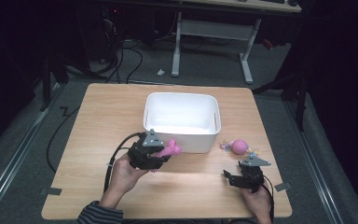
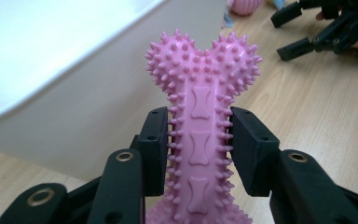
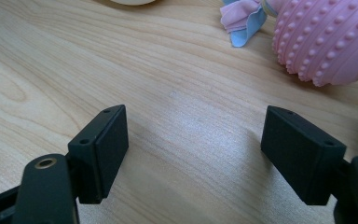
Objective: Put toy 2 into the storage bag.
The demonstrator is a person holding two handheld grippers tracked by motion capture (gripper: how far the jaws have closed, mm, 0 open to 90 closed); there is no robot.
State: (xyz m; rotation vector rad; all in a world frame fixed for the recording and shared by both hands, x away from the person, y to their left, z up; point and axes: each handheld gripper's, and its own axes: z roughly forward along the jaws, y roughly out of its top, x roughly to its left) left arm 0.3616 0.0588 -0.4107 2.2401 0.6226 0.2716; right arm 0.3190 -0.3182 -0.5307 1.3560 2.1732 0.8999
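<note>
The left gripper (image 1: 164, 150) is clamped on the shaft of a pink spiky bone (image 2: 200, 121), its pads pressing the spikes on both sides. The bone's knobbed end points toward the near wall of the white bin (image 1: 182, 136), and from above it looks lifted off the table (image 1: 98, 121), just short of the bin's near rim. So the pickup seems done; what is left for this toy, I'd say, is to carry it over the rim and let it drop inside. The bin looks bare within.

The right gripper (image 1: 230, 177) rests low over the wood with its jaws spread wide and nothing between them. Just beyond it lies a pink knobbly ball (image 3: 328, 39) with a bit of pink and blue cloth (image 3: 242, 17) beside it, untouched. That one probably goes next.
</note>
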